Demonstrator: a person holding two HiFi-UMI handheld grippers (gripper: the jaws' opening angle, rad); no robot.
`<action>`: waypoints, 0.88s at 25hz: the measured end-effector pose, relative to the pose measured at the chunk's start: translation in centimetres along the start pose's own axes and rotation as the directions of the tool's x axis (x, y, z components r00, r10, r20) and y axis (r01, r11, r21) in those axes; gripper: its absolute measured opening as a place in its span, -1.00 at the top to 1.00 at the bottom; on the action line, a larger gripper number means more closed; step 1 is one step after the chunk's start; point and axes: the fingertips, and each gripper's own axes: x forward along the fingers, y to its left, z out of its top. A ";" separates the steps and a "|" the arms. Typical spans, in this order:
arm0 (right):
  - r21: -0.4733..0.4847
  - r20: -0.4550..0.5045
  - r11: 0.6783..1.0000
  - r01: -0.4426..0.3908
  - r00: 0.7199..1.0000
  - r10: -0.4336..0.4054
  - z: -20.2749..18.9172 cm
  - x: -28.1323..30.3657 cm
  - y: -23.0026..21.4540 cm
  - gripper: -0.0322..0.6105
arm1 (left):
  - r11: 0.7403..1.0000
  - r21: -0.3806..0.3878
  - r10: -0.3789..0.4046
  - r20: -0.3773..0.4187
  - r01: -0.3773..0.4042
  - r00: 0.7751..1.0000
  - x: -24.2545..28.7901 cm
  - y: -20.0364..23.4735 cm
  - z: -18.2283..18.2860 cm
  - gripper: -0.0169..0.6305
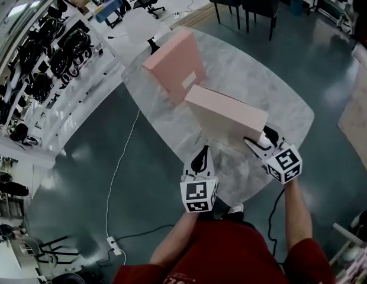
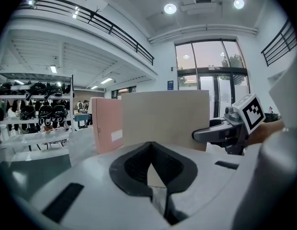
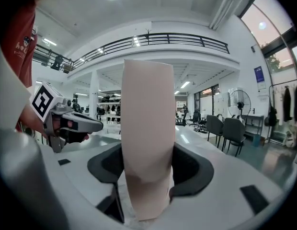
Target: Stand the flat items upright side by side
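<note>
The oval marble table [image 1: 278,93] carried two flat pink boxes, both upright on their long edges. The far box [image 1: 174,64] stood toward the table's far-left rim. The near box [image 1: 228,116] stood closer to the person, its right end near the near-right rim. Its left end came up close to the far box, though contact could not be made out. Bare tabletop lay open to the right and beyond the boxes, with a narrow strip along the near edge.

The right gripper [image 1: 257,142] was clamped on the near box's right end. The left gripper [image 1: 200,158], its jaws together on nothing, hung just before that box's broad face.

Both boxes were closed, their contents unseen. A white shelving rack [image 1: 53,70] to the left held dark gear.
</note>
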 end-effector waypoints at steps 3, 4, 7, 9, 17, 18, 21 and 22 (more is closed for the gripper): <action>0.021 0.011 0.998 0.066 0.998 -0.066 0.4 0.2 0.7 0.05 | 1.000 -0.010 -0.022 0.021 0.022 1.000 0.6 1.5 0.5 0.93; 0.027 0.015 0.995 0.094 0.995 -0.095 0.6 0.3 1.0 0.05 | 0.999 -0.012 -0.033 0.029 0.034 0.999 0.7 2.1 0.6 0.93; 0.049 0.023 0.982 0.185 0.982 -0.186 1.3 1.0 1.8 0.05 | 0.997 -0.014 -0.072 0.046 0.072 0.996 1.1 4.0 1.0 0.93; 0.070 0.022 0.967 0.246 0.969 -0.248 1.7 1.7 2.3 0.06 | 0.995 -0.016 -0.097 0.049 0.098 0.994 1.4 5.6 1.2 0.93; 0.126 0.035 0.872 0.472 0.877 -0.480 3.4 5.4 4.1 0.06 | 0.987 0.001 -0.158 0.071 0.158 0.985 2.6 14.1 1.8 0.93; 0.131 0.037 0.859 0.496 0.863 -0.504 3.6 6.0 4.3 0.06 | 0.987 -0.001 -0.160 0.072 0.161 0.984 2.8 15.3 1.9 0.93; 0.145 0.041 0.818 0.556 0.823 -0.567 4.5 7.4 5.0 0.06 | 0.986 -0.005 -0.168 0.076 0.169 0.983 3.2 18.6 2.1 0.93; 0.150 0.042 0.805 0.575 0.809 -0.586 4.9 7.7 5.2 0.06 | 0.985 -0.005 -0.173 0.077 0.174 0.982 3.2 19.5 2.3 0.93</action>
